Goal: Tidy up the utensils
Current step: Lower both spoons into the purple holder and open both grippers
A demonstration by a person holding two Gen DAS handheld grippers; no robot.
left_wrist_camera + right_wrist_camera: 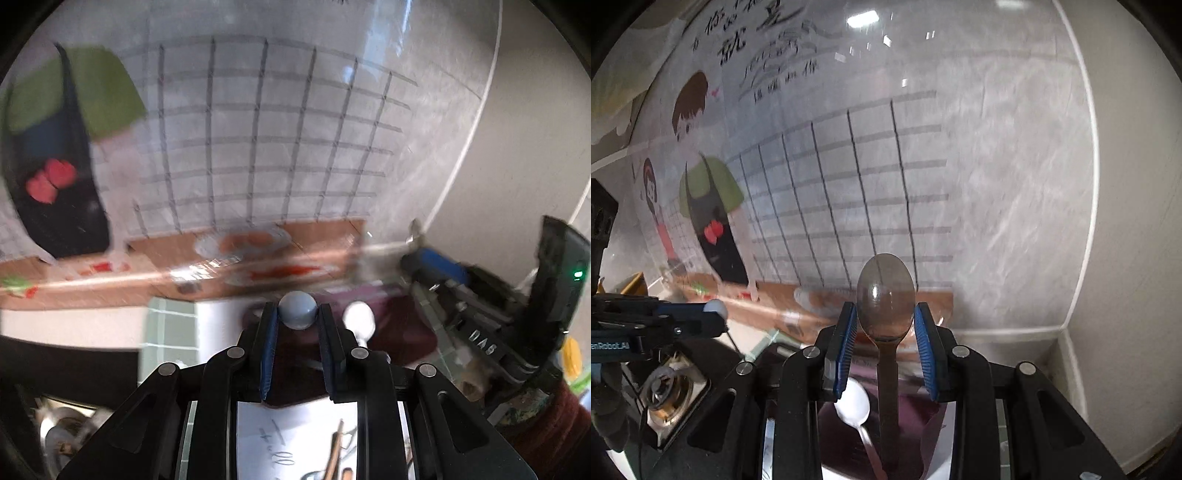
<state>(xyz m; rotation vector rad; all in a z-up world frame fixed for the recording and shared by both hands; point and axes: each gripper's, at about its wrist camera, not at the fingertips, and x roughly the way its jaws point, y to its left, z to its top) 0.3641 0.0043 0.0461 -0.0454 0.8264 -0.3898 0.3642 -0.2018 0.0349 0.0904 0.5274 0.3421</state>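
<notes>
My left gripper (297, 314) is shut on a grey-blue spoon (297, 309), whose rounded bowl sticks up between the blue pads. My right gripper (885, 314) is shut on a smoky translucent spoon (885, 291), bowl up, with its handle running down between the fingers. A white spoon (853, 404) lies below in a dark maroon tray (916, 413), and the left wrist view shows the same white spoon (359, 317) just right of my left fingers. Each gripper shows in the other's view: the right gripper (415, 251) at the right, the left gripper (718, 314) at the left.
A wall poster (849, 177) with cartoon figures and a tile grid stands close ahead. A gas burner (665, 391) sits at the lower left. The white wall corner (1067, 325) closes the right side. A printed sheet (295, 443) lies under my left gripper.
</notes>
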